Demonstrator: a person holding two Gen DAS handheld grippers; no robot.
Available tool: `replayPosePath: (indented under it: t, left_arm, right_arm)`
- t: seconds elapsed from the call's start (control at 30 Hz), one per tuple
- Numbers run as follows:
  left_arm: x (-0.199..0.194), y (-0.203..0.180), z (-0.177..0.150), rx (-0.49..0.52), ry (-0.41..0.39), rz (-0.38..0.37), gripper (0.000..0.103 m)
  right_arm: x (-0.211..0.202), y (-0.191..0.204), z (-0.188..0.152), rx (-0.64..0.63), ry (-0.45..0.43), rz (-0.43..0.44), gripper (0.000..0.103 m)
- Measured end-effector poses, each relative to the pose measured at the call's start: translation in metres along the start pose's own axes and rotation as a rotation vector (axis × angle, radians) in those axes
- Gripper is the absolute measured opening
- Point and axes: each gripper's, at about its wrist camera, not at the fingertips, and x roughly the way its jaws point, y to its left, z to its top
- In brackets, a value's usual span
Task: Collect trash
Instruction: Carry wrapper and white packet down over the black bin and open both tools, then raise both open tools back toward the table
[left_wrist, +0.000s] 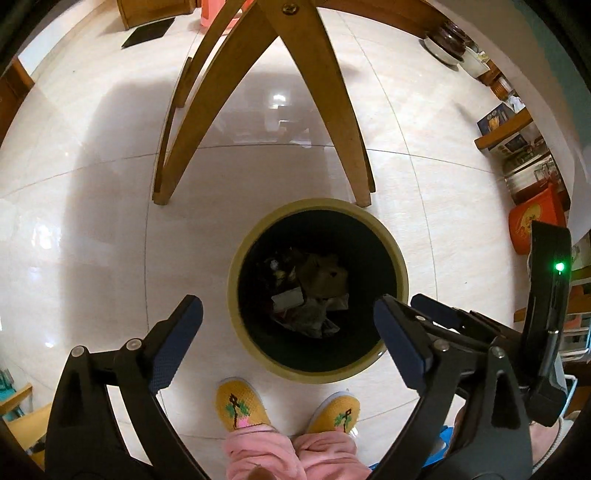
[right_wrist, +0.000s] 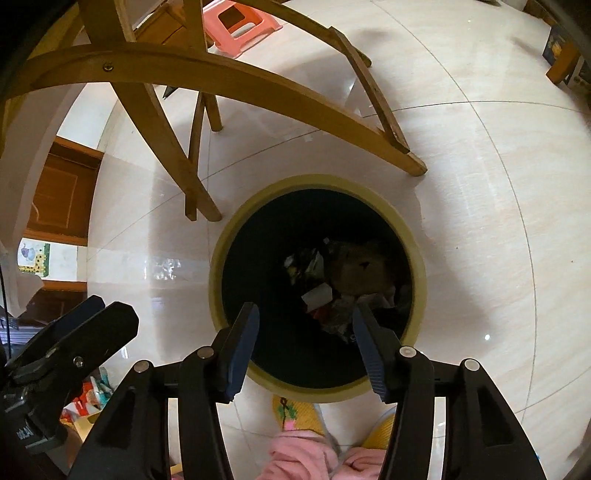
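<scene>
Trash bin (left_wrist: 317, 369): round, yellow-green rim, dark inside, standing on the pale tiled floor (left_wrist: 92, 221); I take it as my landmark.
Trash (left_wrist: 314, 295): crumpled paper, wrappers and a brownish wad lying at the bottom of the bin; I cannot tell the pieces apart further.
Left gripper (left_wrist: 288, 343): I hold it above the bin's near rim, jaws spread wide, nothing between them.
Right gripper (right_wrist: 304, 347): I hold it over the bin's mouth, jaws parted, nothing gripped; in the left wrist view it shows beside the bin's right edge (left_wrist: 436, 314).
Slippers (left_wrist: 240, 404): yellow, embroidered, just on the near side of the bin, with pink trouser cuffs (left_wrist: 295, 454) above them.
Wooden table legs (left_wrist: 332, 110): curved, with feet on the floor just beyond the bin's far rim.
Pink plastic stool (right_wrist: 240, 26): well beyond the bin, past the table legs.
</scene>
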Motion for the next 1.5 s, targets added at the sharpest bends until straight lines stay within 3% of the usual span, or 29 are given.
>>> replayPosePath:
  t: [0.27,0.5,0.87,1.17,1.37,1.5]
  left_arm:
    - [-0.03,-0.008,-0.005,0.027,-0.01,0.015,0.093]
    - [-0.085,-0.02,-0.002,0.032,-0.011,0.011,0.093]
    - [-0.226,-0.054,0.0,0.054,-0.071,-0.015,0.093]
    - [-0.352,-0.082,0.015,0.083,-0.165,0.003,0.093]
    - [-0.428,-0.088,0.04,0.09,-0.282,0.041,0.093]
    - [-0.468,-0.086,0.06,0.077,-0.346,0.053,0.093]
  right_arm:
    - [-0.029,0.001,-0.001,-0.027,-0.047,-0.009,0.054]
    - [-0.091,0.017,-0.006,-0.024,-0.071,-0.009,0.054]
    - [-0.231,0.046,-0.021,-0.067,-0.098,0.009,0.054]
    - [-0.364,0.079,-0.025,-0.17,-0.196,0.067,0.054]
    - [-0.434,0.092,-0.01,-0.222,-0.28,0.135,0.054]
    - [-0.467,0.1,0.016,-0.232,-0.326,0.173,0.054]
